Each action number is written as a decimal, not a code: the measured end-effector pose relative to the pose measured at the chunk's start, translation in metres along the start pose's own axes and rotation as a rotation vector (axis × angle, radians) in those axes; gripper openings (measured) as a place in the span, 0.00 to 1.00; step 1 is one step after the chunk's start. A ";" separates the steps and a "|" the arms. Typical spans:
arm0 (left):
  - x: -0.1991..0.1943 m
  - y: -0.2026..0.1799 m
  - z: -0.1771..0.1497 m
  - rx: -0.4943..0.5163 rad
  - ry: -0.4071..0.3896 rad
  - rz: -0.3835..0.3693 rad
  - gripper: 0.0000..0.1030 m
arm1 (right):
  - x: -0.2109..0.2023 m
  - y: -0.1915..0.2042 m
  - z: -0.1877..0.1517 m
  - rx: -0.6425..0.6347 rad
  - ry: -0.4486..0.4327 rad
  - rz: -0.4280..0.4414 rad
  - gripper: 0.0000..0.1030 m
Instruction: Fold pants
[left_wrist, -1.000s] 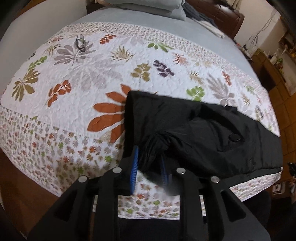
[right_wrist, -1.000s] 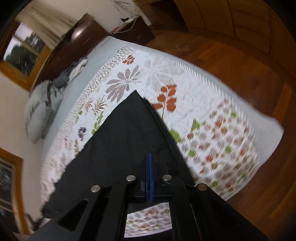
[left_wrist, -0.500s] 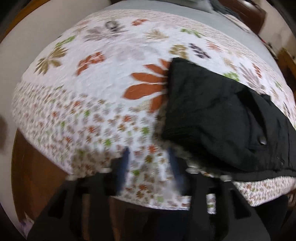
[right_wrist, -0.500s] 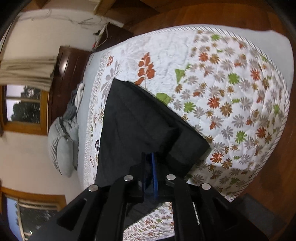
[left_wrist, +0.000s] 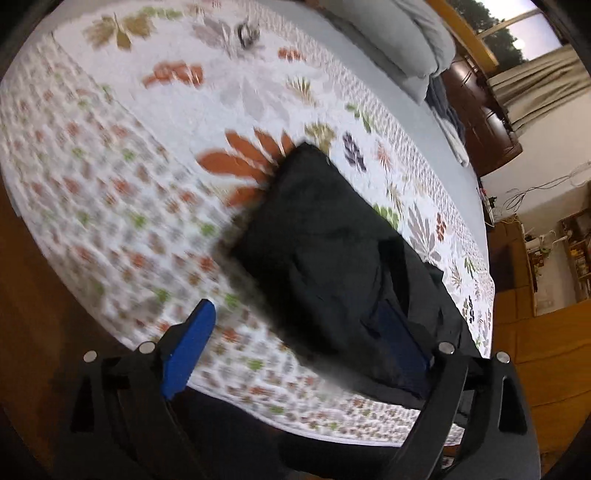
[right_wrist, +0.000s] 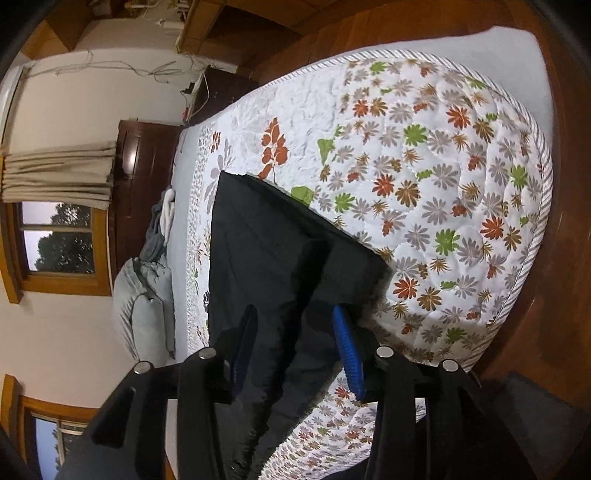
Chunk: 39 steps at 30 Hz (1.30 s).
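Now the black pants (left_wrist: 325, 258) are being left to lie folded on the floral quilt (left_wrist: 122, 177), near the bed's foot edge. Both grips are being given up: the left gripper (left_wrist: 299, 350), clamped on bunched cloth a second ago, is being held wide apart with nothing between its jaws, and the right gripper (right_wrist: 295, 347), pinched flat a moment earlier, is likewise being spread above the fabric. A fold is judged as being completed; smoothing or another fold is probably being prepared.

left claw (left_wrist: 299, 343) fingers spread wide, right claw (right_wrist: 295, 347) likewise parted
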<state>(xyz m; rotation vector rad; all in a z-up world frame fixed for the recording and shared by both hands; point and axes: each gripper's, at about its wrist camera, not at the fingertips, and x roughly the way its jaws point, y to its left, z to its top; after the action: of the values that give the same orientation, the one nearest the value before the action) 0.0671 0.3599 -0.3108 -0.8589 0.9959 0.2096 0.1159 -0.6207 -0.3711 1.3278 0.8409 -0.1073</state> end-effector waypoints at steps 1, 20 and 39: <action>0.011 -0.002 -0.001 -0.017 0.018 0.014 0.87 | 0.000 0.000 0.000 0.005 -0.001 0.005 0.46; 0.064 -0.022 0.013 -0.079 0.047 0.162 0.19 | 0.009 0.028 0.008 -0.053 -0.036 0.003 0.05; 0.065 -0.009 0.012 -0.075 0.084 0.181 0.15 | 0.005 -0.002 0.000 -0.069 -0.014 -0.093 0.05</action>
<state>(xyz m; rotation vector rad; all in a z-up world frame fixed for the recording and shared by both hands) 0.1153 0.3490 -0.3551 -0.8515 1.1515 0.3698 0.1179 -0.6192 -0.3759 1.2226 0.8869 -0.1587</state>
